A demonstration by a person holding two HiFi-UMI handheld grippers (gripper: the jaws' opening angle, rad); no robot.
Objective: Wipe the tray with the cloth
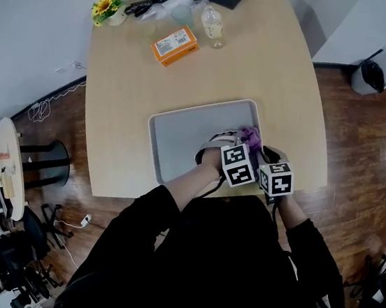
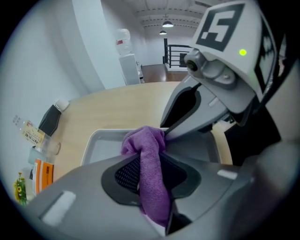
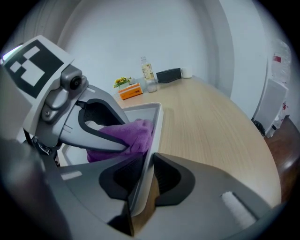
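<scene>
Left tongs (image 2: 149,176) clamped on purple cloth (image 2: 140,140), bunched at tray's (image 1: 188,138) near right corner, ready for rubbing. Right tongs (image 3: 143,180) pinch tray rim; I reckon that steadies it on bench (image 1: 137,93) against wiping.

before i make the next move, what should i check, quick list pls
1. Cloth clamped in the left gripper: ok, it hangs between the closed jaws.
2. Tray steadied: ok, the right gripper is closed on its right rim.
3. Cloth touching the tray floor: cannot tell, the grippers hide the contact.
4. Path across the tray free: ok, nothing but the cloth is in it.
5. Orange box and bottle out of the way: ok, both stand at the table's far end, apart from the tray.
</scene>
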